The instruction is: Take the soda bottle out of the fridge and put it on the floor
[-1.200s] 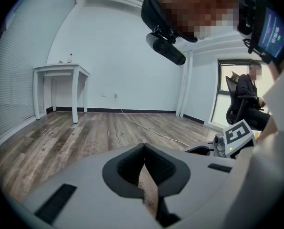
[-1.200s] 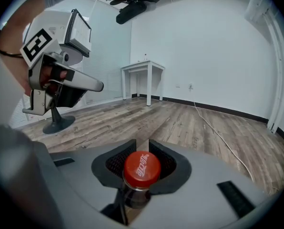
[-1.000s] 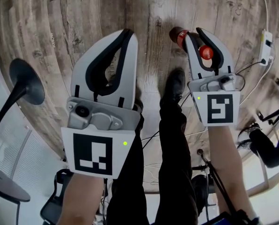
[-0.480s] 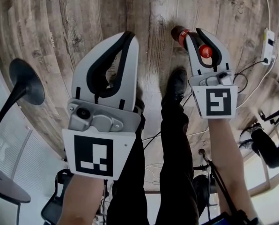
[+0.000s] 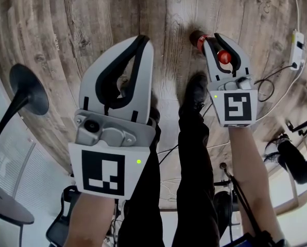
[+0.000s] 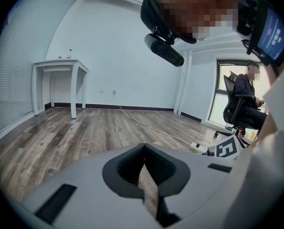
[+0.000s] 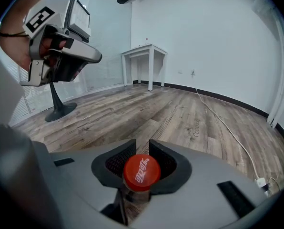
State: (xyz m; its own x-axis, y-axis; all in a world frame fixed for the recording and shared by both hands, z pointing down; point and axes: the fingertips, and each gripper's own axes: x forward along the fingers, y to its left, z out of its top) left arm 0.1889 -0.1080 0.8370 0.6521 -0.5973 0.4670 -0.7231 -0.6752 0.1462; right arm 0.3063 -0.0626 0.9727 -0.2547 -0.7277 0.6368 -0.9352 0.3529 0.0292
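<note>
While right claw (image 7: 143, 145) pinches soda bottle (image 7: 141, 172) by the neck | cap red (white script) | left claw (image 6: 143, 147) pressed together

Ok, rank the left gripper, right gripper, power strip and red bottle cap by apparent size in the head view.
1. left gripper, though it is nearer the camera, so unsure
2. right gripper
3. power strip
4. red bottle cap
</note>
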